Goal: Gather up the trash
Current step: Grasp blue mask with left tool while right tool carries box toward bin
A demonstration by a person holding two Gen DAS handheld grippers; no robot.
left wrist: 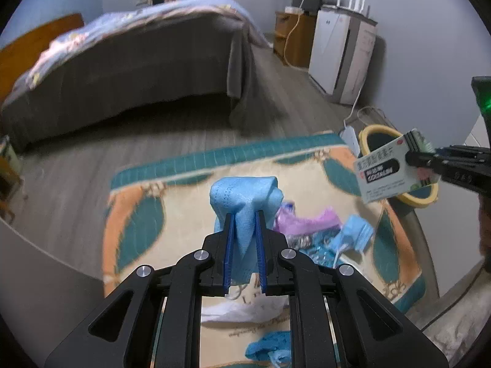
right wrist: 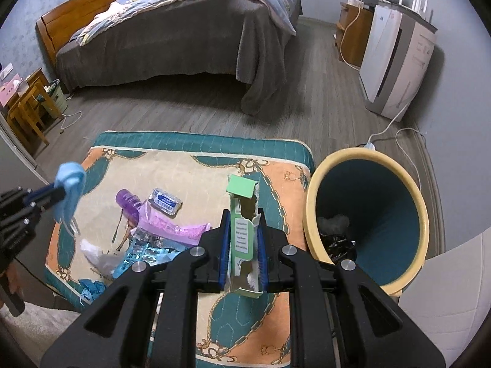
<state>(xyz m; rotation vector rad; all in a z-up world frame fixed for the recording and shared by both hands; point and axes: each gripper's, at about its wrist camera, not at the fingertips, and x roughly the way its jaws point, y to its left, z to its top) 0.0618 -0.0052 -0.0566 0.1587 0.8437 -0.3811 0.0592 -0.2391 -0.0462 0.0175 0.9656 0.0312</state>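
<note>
The right gripper [right wrist: 244,242] has its jaws clenched on a torn green carton [right wrist: 243,233], held up just beside the yellow-rimmed bin [right wrist: 365,159]. The left gripper [left wrist: 244,236] grasps a blue face mask [left wrist: 245,197] above the patterned tabletop [right wrist: 196,165], farther from the bin. To my eye the carton should go first: carry it over the bin's mouth, well inside the rim, before letting go, since it is light and could tip out. More litter, a purple wrapper [right wrist: 181,230] among it, lies on the tabletop beside the bin.
</note>
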